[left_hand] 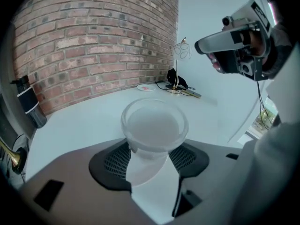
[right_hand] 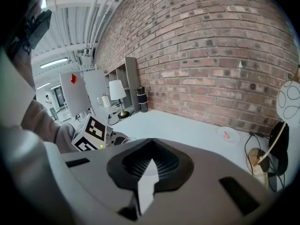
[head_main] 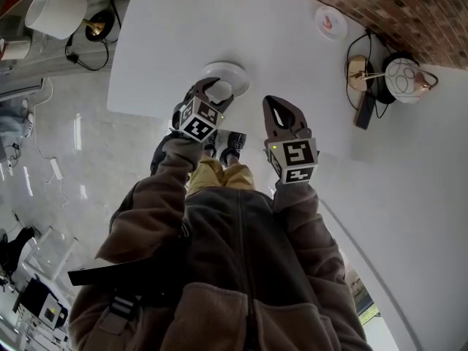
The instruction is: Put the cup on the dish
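Note:
A frosted white cup [left_hand: 154, 125] sits upright between the jaws of my left gripper [left_hand: 153, 156], which is shut on it. In the head view the left gripper [head_main: 217, 88] holds the cup [head_main: 220, 91] at the near edge of a round white dish [head_main: 228, 70] on the white table [head_main: 183, 28]. Whether the cup touches the dish I cannot tell. To the right, my right gripper [head_main: 277, 102] hovers over the table's edge, shut with nothing in it. In its own view the right gripper [right_hand: 149, 165] shows only a thin slit between the jaws.
A small plate with a red spot [head_main: 330, 22] lies at the far right of the table. A wire-globe lamp [head_main: 403, 79] with a brass base and black cables stands further right. A white-shaded lamp [head_main: 55, 12] is at the far left. The brick wall [right_hand: 201, 46] runs behind.

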Demonstrator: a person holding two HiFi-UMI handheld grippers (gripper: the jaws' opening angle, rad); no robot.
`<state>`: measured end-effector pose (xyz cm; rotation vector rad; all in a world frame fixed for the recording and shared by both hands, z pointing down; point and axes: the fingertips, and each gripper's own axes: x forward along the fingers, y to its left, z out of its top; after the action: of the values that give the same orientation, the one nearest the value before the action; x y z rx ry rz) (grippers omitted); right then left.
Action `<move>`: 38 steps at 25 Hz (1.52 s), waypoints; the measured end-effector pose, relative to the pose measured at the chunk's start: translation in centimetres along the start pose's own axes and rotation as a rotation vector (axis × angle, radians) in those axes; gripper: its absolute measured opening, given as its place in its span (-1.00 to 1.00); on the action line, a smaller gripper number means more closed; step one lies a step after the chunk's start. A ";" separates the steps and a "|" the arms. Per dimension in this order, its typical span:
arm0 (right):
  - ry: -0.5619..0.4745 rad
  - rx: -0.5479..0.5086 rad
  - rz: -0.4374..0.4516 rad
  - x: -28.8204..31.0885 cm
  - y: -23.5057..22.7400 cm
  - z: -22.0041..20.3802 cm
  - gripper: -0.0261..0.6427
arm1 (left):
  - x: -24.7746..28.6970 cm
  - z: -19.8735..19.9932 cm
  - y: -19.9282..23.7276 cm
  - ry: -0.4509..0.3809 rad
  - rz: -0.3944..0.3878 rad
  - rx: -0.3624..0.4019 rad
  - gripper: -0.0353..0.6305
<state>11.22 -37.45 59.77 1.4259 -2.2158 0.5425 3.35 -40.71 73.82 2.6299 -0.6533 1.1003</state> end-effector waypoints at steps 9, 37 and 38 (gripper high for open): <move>0.030 0.018 -0.013 0.4 -0.6 -1.4 -0.91 | 3.1 -1.4 1.2 0.029 -0.009 -0.005 -0.12; 0.070 0.068 -0.027 -0.1 -0.4 -3.3 -0.91 | 6.2 -4.0 1.9 0.083 -0.017 -0.040 -0.12; 0.073 0.067 -0.027 -0.2 -0.5 -3.5 -0.91 | 6.2 -4.0 1.9 0.076 -0.020 -0.046 -0.12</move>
<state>12.29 -35.55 62.54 1.4436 -2.1363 0.6547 3.83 -42.90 81.06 2.5369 -0.6274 1.1590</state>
